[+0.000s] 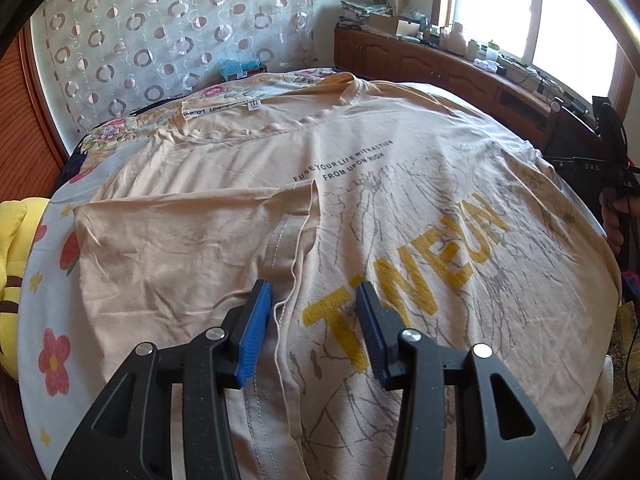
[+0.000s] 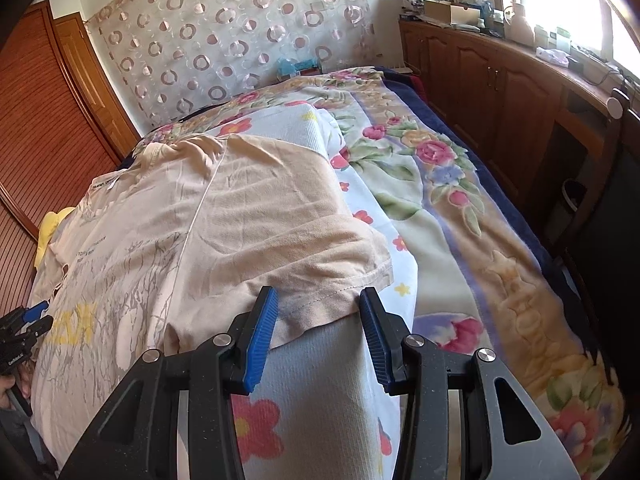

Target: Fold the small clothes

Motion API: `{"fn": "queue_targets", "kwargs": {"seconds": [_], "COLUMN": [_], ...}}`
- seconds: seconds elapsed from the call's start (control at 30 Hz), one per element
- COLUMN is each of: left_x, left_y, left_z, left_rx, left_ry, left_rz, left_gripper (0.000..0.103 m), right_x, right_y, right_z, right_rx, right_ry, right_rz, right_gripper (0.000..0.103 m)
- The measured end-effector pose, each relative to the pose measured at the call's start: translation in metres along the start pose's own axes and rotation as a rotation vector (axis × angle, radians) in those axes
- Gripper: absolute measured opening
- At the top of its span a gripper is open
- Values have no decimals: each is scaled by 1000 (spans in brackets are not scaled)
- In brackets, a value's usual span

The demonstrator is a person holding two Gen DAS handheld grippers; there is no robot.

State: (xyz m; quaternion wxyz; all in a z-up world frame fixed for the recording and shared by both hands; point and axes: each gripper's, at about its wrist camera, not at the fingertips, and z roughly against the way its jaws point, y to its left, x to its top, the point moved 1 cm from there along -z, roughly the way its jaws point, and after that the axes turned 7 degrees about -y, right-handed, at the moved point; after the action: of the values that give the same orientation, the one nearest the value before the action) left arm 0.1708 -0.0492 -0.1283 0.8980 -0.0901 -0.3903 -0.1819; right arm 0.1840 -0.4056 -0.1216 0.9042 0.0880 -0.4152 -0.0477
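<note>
Now spread flat on the bed point(image 2: 460, 216): beige shirt point(image 1: 360, 168), one sleeve point(image 1: 192, 232) folded inward. Left gripper point(image 1: 314, 300) fingers spread above that sleeve's edge, pinching nothing. Right gripper point(image 2: 318, 308) fingers spread around the shirt's other sleeve point(image 2: 320, 300), not pressing.

Daylight floods in from the blown-out window point(image 1: 496, 8) at upper right; both sharp views bend strongly, with dark vignetted corners.

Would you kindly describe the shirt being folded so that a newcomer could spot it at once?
Start at the bed with the floral blanket. On it lies a white flowered sheet, and spread over that is the beige T-shirt. Unlike the flowery bedding around it, it is plain beige with big yellow lettering, grey crack-like lines, and one sleeve folded inward.
</note>
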Motion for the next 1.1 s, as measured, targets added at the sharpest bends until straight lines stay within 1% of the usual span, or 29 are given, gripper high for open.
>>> {"fn": "queue_targets", "kwargs": {"seconds": [0.07, 0.2, 0.23, 0.3, 0.4, 0.47, 0.5, 0.53, 0.57, 0.6, 0.63, 0.7, 0.8, 0.93, 1.03, 1.1], "left_x": [0, 0, -1, -1, -1, -1, -1, -1, -1, -1, -1, -1, -1, -1, -1, -1], "left_y": [-3, -4, -4, -8, -8, -6, -7, -7, -6, -6, -6, -7, -6, -6, -5, -6], "left_z": [-1, 0, 0, -1, -1, -1, -1, -1, 0, 0, 0, 0, 0, 0, 0, 0], "left_rx": [2, 3, -1, -9, -12, -24, -20, -17, -17, -18, -19, -12, -11, -11, -12, -12], "left_ry": [3, 4, 4, 7, 8, 10, 10, 10, 11, 11, 10, 10, 11, 11, 11, 11], "left_rz": [-13, -19, -18, -29, -29, -26, -32, -34, -35, -32, -32, -38, -36, -35, -35, -35], "left_gripper": [51, 52, 55, 58, 58, 61, 61, 61, 62, 62, 62, 62, 62, 63, 63, 63], "right_x": [0, 1, 1, 2, 2, 3, 3, 3, 3, 4, 4, 3, 4, 14, 21, 23], "right_y": [0, 0, 0, 2, 5, 6, 6, 6, 5, 5, 6, 10, 19, 32, 57, 80], "right_z": [0, -1, -1, 0, 0, 1, 2, 3, 3, 4, 5, 7, 12, 27, 38, 44], "right_rx": [0, 0, -1, 0, -18, -27, -35, -46, -56, -60, -53, -52, -23, 7, 52, 92], "right_ry": [1, 4, 4, 1, -4, -8, -13, -18, -24, -30, -34, -46, -66, -127, -165, -181], "right_rz": [3, 7, 9, 23, 52, 77, 88, 95, 105, 116, 122, 148, 180, 205, 255, 302], "right_gripper": [44, 44, 43, 38, 34, 29, 24, 16, 11, 7, 5, 3, 3, 3, 3, 3]}}
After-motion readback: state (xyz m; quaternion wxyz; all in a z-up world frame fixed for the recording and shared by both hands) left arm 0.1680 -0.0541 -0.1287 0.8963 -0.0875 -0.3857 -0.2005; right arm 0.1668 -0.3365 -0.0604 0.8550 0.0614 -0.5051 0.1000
